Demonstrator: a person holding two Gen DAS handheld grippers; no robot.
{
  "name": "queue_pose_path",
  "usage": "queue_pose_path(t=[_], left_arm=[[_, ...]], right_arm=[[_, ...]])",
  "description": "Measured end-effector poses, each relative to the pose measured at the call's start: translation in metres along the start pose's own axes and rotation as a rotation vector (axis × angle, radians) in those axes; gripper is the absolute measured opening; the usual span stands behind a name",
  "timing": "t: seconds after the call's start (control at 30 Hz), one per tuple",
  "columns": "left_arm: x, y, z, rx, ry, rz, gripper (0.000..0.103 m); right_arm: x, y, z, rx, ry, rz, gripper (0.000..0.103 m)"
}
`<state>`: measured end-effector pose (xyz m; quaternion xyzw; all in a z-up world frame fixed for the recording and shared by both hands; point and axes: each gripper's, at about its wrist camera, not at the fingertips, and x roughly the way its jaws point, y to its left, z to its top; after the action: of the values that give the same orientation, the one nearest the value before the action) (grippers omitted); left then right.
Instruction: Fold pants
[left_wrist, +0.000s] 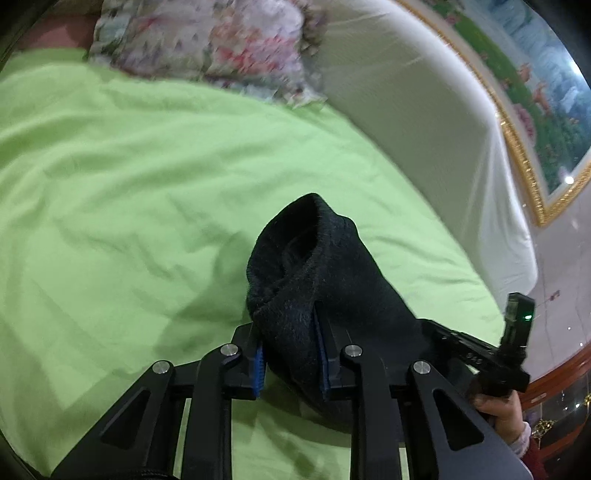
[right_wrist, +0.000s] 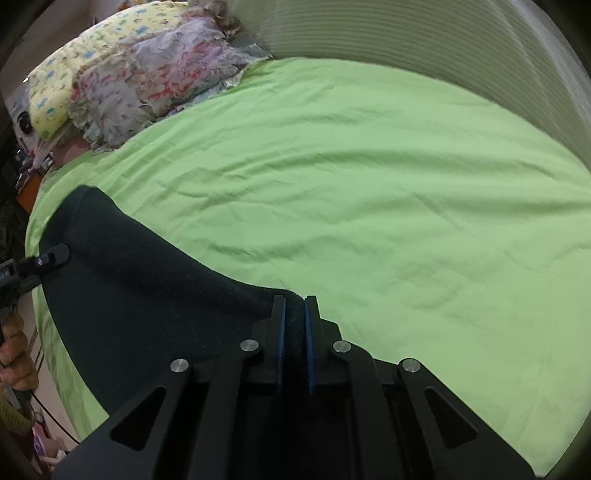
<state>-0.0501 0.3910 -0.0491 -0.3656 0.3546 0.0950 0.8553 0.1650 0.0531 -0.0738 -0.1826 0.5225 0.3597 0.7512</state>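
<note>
I have both grippers clamped on the black fleece pants (left_wrist: 325, 280), which lie at the near edge of the bed on the wrinkled lime-green bedsheet (left_wrist: 129, 177).

Through the left wrist camera, my left gripper (left_wrist: 290, 356) has its blue-padded fingers (left_wrist: 259, 369) pressed on a bunched, rolled end of the dark fabric, which stands up in a hooded lump just beyond the fingertips. Only this view shows the gold-framed landscape painting (left_wrist: 535, 110) on the far right wall and the white padded headboard (left_wrist: 424, 122) below it. It also catches the other handheld tool low at the right edge, with a green light on its black module (left_wrist: 519, 310) and a hand (left_wrist: 498, 410) gripping the handle.

Through the right wrist camera, my right gripper (right_wrist: 294, 332) has its jaws nearly together, pinching a thin edge of the pants between the blue pads (right_wrist: 281, 339). From here the pants spread as a broad, flat dark sheet running left from the fingers to the near-left side of the bed, something the left view hides. The left gripper's tip (right_wrist: 51, 256) rests on that cloth at the far left, with a hand (right_wrist: 14, 350) below it.

The crumpled floral quilt (right_wrist: 155, 77) sits at the far left in both views; the yellow patterned pillow (right_wrist: 74, 70) behind it appears only here.
</note>
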Motion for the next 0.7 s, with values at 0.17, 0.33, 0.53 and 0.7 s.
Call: queue_pose_path(t=[0.17,0.33,0.53,0.7], left_arm=[[-0.003,0.004,0.001,0.020,-0.002,0.051,0.037],[-0.037,0.002,0.003,0.043,-0.116,0.100,0.041],[-0.036,-0.023,0.002,0.091,-0.076,0.053,0.042],[-0.020,-0.076,-0.019,0.197,-0.017,-0.032,0.052]], right_arm=[[-0.026,-0.019,-0.013,0.128,-0.064,0.041,0.023],[-0.073,-0.038,-0.040,0.215,-0.144,0.036,0.023],[-0.129,-0.067,-0.093,0.350,-0.223,0.018,0.023],[-0.168,-0.093,-0.137,0.455,-0.263,-0.031,0.023]])
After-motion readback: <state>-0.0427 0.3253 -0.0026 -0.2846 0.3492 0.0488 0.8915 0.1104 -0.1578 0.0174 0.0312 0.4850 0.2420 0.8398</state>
